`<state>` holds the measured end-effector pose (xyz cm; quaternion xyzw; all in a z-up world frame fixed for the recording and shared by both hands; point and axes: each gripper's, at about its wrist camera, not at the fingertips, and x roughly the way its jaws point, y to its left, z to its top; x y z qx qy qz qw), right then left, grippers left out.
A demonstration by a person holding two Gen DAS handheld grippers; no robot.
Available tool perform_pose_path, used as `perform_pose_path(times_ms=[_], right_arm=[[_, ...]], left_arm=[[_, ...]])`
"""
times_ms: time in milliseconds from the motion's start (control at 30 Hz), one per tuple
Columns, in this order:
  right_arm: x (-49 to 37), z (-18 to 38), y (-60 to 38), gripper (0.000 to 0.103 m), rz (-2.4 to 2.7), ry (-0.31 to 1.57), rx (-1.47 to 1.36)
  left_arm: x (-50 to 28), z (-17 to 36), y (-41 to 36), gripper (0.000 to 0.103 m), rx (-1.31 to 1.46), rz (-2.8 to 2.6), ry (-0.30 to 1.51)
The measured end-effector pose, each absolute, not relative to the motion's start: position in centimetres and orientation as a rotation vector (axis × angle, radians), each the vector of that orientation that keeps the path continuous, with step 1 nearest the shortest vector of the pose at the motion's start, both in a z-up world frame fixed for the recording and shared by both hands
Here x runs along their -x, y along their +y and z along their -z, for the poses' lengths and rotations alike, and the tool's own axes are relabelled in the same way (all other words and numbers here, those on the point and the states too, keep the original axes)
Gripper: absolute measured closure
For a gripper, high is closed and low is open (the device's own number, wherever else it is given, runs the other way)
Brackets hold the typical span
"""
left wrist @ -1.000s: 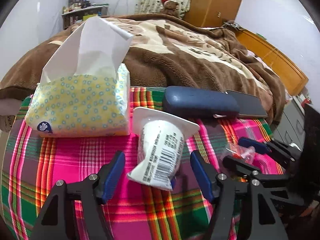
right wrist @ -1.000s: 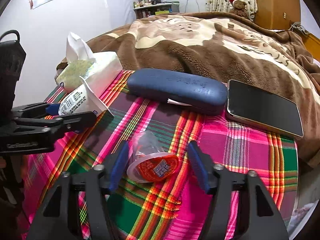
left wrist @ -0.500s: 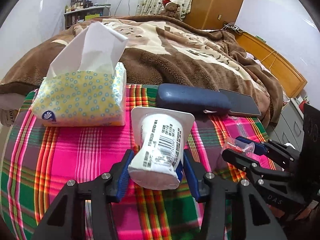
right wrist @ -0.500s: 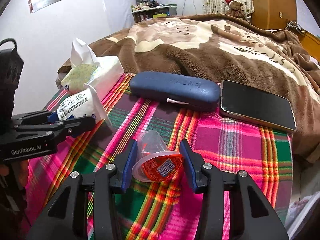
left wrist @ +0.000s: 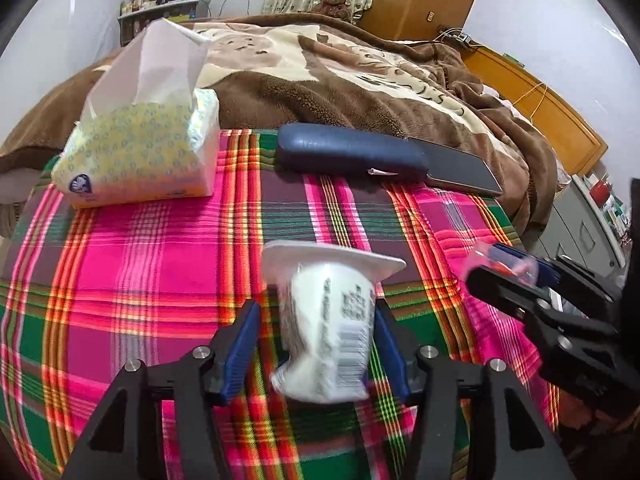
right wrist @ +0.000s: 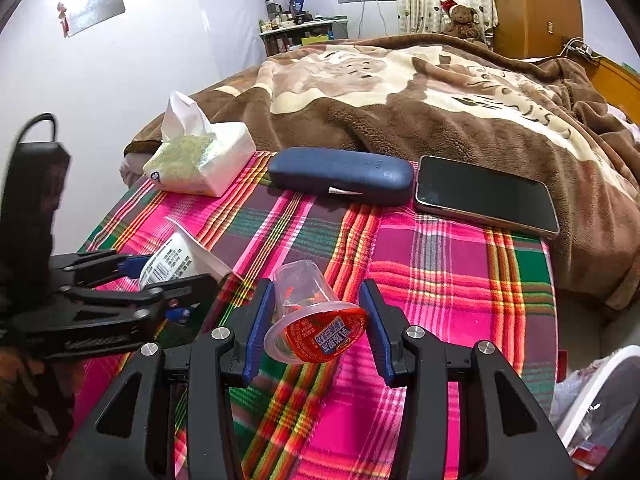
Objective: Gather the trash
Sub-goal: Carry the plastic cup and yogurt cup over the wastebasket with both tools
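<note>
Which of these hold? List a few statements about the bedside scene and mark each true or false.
1. The phone lies right beside the blue glasses case. True.
2. The jelly cup has a green lid. False: its lid is red.
3. A white yogurt cup sits between the jaws of the left gripper. True.
4. The tissue pack lies on top of the phone. False: it lies on the plaid cloth, on the other side of the case from the phone.
5. The jaws of the right gripper are empty. False: the jelly cup is between them.
</note>
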<state>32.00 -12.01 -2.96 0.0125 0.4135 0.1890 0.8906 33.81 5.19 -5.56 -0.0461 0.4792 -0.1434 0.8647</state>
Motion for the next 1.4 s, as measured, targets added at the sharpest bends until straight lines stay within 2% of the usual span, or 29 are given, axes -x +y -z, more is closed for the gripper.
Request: perform_pose_path(times_ms=[67,133,533,833,1400], right_arm=[[-31.9,2.9,-12.5,0.058,-0.389,0.855,-0.035],[-31.8,2.8,-12.9,0.058,-0.383,0.856,-0.037],[-28.9,0.9,-17.2,0.058,-0.333,0.807,-0.098],[-25.0,-1.4,-22.1,0.058,-0.248,0.751,-0.123],[-19.2,-1.7,-32.8,0.058,-0.035,0.723,-0.187]], left_arm=[[-33.8,5.7,5.0,0.047,0.110,0.302,1.011],[-33.8,6.0,5.0,0.058,0.119,0.293,1.021],[-29.9,1.4,2.0,0.058,0.075,0.329,0.913],[-25.4,-2.5,-4.2,0.058,0.027,0.439,0.847],[-19.0,-3.7,-17.4,0.058,-0.071,0.610,0.817]])
